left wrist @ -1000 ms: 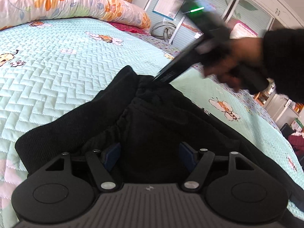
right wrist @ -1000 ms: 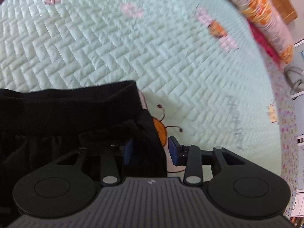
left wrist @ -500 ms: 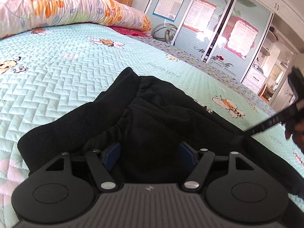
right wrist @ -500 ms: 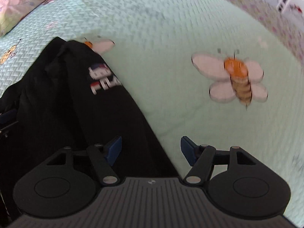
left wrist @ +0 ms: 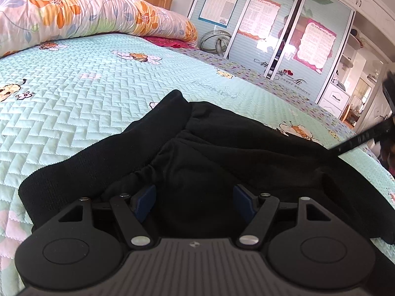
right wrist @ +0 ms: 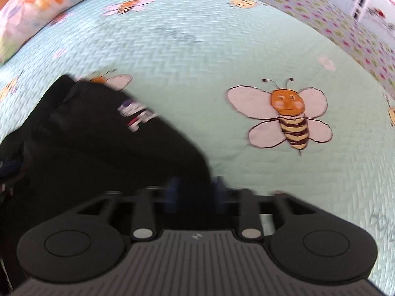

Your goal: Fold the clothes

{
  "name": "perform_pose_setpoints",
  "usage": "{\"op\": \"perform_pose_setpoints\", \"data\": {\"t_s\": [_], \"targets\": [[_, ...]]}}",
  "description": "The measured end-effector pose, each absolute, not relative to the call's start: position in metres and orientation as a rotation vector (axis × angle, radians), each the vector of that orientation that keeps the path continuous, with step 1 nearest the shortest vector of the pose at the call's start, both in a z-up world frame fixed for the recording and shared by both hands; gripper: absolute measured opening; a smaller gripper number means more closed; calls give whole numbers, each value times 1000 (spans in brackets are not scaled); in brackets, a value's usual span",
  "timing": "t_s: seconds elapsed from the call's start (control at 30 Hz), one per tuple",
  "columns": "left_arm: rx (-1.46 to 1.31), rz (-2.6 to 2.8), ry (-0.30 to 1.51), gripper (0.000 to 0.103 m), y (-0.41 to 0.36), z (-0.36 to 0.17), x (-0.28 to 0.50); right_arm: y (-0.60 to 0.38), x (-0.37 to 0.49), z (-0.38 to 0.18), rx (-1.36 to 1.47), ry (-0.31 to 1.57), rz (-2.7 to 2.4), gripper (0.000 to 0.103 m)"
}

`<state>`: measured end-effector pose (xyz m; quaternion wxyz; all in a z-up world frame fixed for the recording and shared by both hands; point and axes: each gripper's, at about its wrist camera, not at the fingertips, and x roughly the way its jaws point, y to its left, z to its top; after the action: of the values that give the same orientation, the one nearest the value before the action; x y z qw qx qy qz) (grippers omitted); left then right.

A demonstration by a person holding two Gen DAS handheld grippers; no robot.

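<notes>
A black garment (left wrist: 202, 153) with a ribbed waistband lies crumpled on the mint quilted bedspread (left wrist: 74, 93). My left gripper (left wrist: 194, 197) rests low over it, blue pads wide apart and open, with cloth bunched between them. In the right wrist view the garment (right wrist: 106, 153) shows a small white printed logo (right wrist: 135, 114). My right gripper (right wrist: 196, 191) is blurred, its pads drawn close on the garment's right edge. From the left wrist view, the right gripper (left wrist: 333, 151) reaches in from the right edge, and its tips meet the cloth.
A floral duvet (left wrist: 86, 17) is rolled along the wooden headboard. Mirrored wardrobe doors (left wrist: 271, 29) stand beyond the bed's far side. A large bee print (right wrist: 288, 118) marks bare bedspread right of the garment.
The right gripper left the waistband, swung right to the garment's far edge, opened on the way, and has now closed its pads there. The left gripper has stayed put and open.
</notes>
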<state>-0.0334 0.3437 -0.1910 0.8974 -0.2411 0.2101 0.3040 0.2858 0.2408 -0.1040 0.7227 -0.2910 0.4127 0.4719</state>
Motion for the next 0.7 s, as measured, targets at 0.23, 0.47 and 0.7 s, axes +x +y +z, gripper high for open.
{"op": "perform_pose_setpoints", "data": {"t_s": [0.23,0.47,0.7], "targets": [[-503,627,434,72,342,-191,-35,188,292,-129,-643,942,862,44],[-477,638,438,72,339,-193,-33,172,308,-118,-628,819,761,33],[-470,643,443,72,340,-193,-31,66,279,-92,-422,762,627,61]]}}
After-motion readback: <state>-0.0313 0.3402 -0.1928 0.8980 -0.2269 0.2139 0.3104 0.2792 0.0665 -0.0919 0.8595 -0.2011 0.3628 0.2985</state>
